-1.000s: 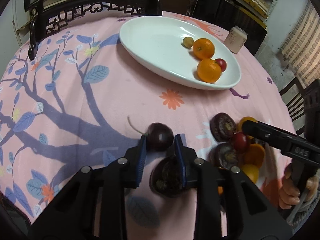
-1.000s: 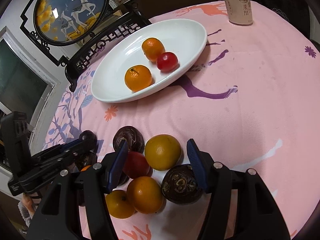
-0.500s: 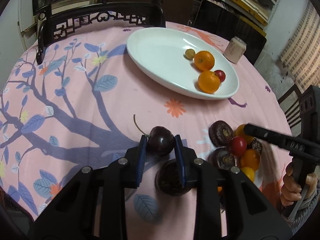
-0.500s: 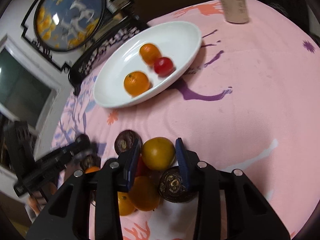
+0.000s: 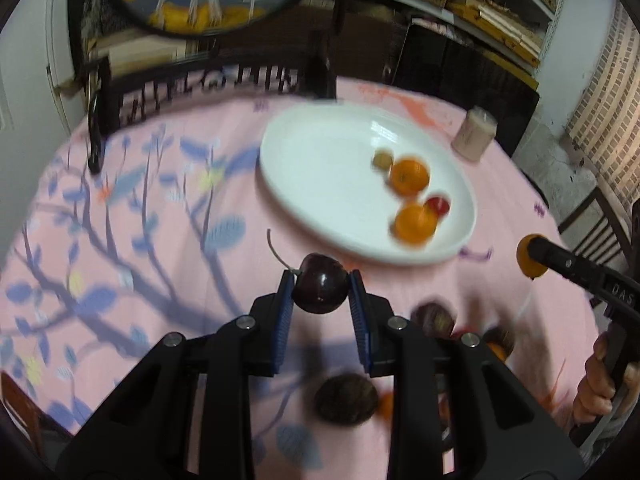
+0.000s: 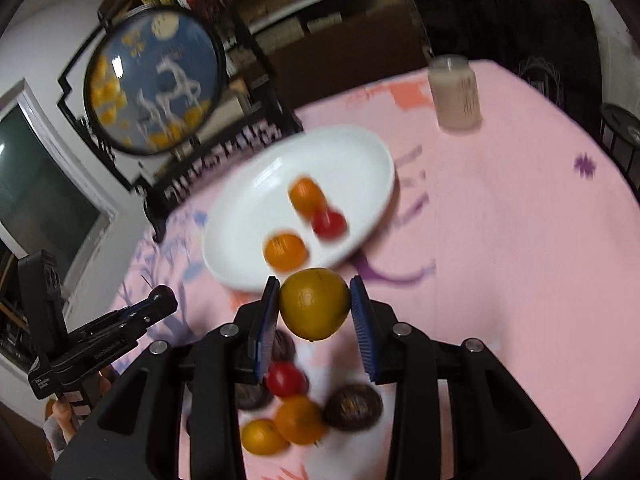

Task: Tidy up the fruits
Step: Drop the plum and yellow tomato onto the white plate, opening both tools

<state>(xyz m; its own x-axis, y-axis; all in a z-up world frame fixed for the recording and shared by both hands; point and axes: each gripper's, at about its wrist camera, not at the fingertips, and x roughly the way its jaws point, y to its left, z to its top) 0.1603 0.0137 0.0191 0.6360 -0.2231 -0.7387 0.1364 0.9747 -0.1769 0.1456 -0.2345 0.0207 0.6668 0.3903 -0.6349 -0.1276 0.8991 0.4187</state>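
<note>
Left wrist view shows the left claw [image 5: 320,292] clamped on a dark plum [image 5: 320,289], stem pointing far-left, above bare pink tabletop [image 5: 520,184] near the white plate [image 5: 320,168], while the right claw [image 6: 315,305] grips a yellow-orange fruit [image 6: 314,303] over the near fruit pile [image 6: 296,412].

A round deer painting [image 6: 154,80] in a black frame hangs upper left, above a carved dark chair [image 5: 200,84]. Stacked shelves [image 5: 472,4] fill the top. A brick wall [image 5: 604,92] stands at right, a window [image 6: 36,196] at left.
</note>
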